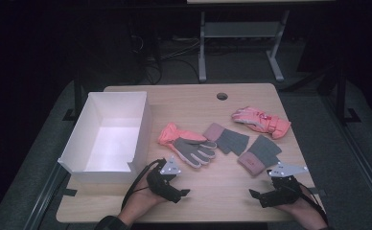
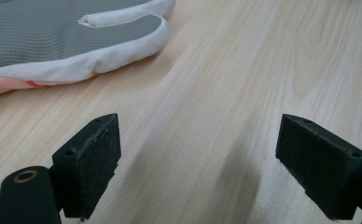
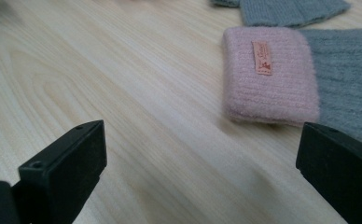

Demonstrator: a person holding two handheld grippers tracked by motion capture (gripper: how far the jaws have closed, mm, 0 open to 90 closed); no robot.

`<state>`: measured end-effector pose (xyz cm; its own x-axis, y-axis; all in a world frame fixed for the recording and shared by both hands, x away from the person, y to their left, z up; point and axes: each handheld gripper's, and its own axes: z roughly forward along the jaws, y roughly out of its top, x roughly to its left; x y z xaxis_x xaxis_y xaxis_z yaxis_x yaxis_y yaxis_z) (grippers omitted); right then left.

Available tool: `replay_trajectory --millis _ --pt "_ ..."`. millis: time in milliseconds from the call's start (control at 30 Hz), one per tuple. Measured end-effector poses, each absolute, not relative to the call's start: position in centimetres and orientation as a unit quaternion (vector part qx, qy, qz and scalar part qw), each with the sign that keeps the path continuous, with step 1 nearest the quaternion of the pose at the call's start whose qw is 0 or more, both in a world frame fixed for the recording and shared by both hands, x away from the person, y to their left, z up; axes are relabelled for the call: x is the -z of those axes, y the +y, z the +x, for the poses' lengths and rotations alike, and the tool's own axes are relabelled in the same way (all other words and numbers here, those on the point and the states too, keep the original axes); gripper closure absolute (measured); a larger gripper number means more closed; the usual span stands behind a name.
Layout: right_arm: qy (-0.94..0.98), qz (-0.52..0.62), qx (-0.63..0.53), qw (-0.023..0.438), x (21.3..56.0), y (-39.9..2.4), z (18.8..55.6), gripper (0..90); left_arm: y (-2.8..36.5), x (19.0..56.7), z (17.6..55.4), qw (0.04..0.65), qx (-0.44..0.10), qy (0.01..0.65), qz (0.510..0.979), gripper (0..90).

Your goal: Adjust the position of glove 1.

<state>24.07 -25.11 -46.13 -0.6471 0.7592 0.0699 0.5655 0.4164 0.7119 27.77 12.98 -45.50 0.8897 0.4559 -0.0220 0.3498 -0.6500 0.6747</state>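
Several gloves lie on the wooden table (image 1: pixel 217 187). A pink glove with a grey palm (image 1: pixel 186 143) rests near the middle, and its white-edged fingers (image 2: pixel 53 42) lie beyond my left jaws. Two grey knit gloves with pink cuffs (image 1: pixel 227 139) (image 1: pixel 261 154) sit to its right. A pink padded glove (image 1: pixel 261 120) lies farther back. My left gripper (image 1: pixel 183 193) (image 2: pixel 198 168) rests low at the front edge, open with only bare wood between the jaws. My right gripper (image 1: pixel 254 195) (image 3: pixel 202 172) is open too, just short of the nearer pink cuff (image 3: pixel 268 77).
A white open box (image 1: pixel 110 134) stands on the left part of the table, apparently empty. A round cable hole (image 1: pixel 222 96) is at the back edge. Beyond the table are a desk frame and cables on a dark floor.
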Motion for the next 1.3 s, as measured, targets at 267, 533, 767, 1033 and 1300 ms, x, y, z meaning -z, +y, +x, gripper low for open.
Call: replay_trajectory --millis 267,533,767,1033,1300 --pt "0.833 0.392 -0.369 0.13 45.5 -25.2 24.2 1.6 13.4 45.3 27.8 0.374 -0.07 0.238 0.894 13.2" --pt "0.826 0.403 -0.373 0.128 44.9 -25.6 24.6 10.9 13.3 45.2 27.5 0.369 -0.076 0.225 0.899 13.1" --pt "0.815 0.41 -0.384 0.143 44.1 -25.9 25.7 14.9 13.5 44.9 27.6 0.377 -0.07 0.229 0.895 13.1" --pt "0.806 0.41 -0.4 0.15 43.2 -26.1 27.2 37.9 13.5 44.8 27.6 0.371 -0.069 0.229 0.897 13.2" --pt "0.802 0.414 -0.399 0.162 42.6 -26.0 29.2 79.2 13.4 44.9 27.6 0.372 -0.066 0.227 0.898 13.3"
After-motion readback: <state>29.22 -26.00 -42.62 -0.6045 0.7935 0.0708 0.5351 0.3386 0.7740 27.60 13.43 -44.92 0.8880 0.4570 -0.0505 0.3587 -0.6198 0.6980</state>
